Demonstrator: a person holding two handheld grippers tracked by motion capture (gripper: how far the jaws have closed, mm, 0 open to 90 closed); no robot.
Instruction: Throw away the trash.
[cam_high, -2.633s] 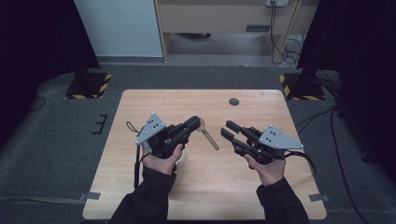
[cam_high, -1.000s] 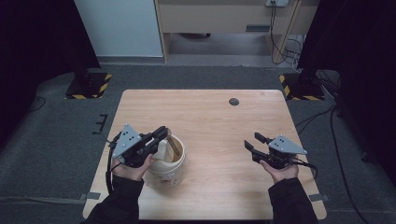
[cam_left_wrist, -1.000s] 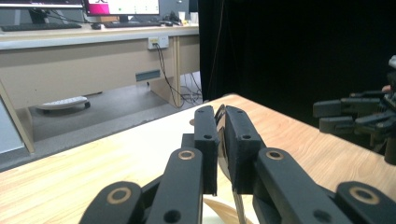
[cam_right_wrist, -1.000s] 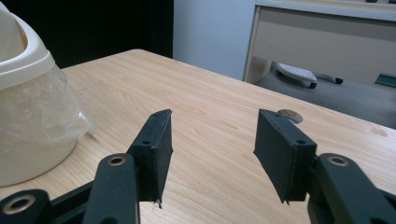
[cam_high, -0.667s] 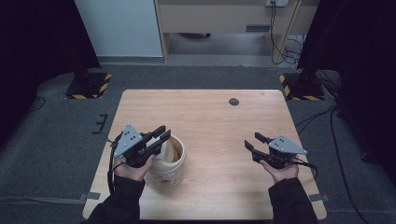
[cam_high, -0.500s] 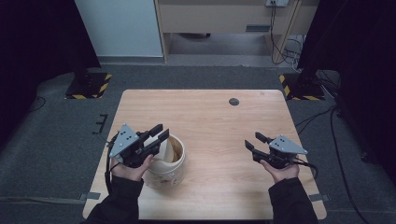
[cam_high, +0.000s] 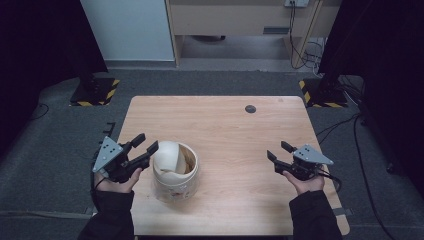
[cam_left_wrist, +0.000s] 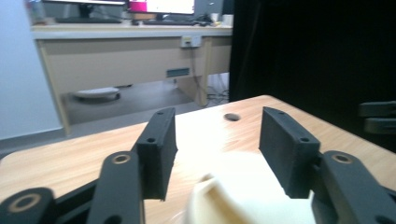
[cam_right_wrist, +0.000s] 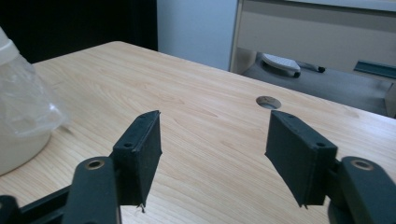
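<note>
Person: black long sleeves, both arms. Left tool (cam_high: 144, 145) black, two flat rectangular jaw pads w/ small screw holes, brass-ringed pivot pins on linkage arms; grey 3-cornered plate on top. Right tool (cam_high: 280, 151) same build: black, grey plate, black cable trailing from rear.

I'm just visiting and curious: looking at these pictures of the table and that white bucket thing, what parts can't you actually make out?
- Bucket contents: in the high view the tilted lid covers most of the opening.
- Bucket in the left claw view: blurred, cut off by the bottom edge.
- Bucket in the right claw view: cut off by the left edge.
- Dark round spot on the table: too small to tell hole from cap.
</note>
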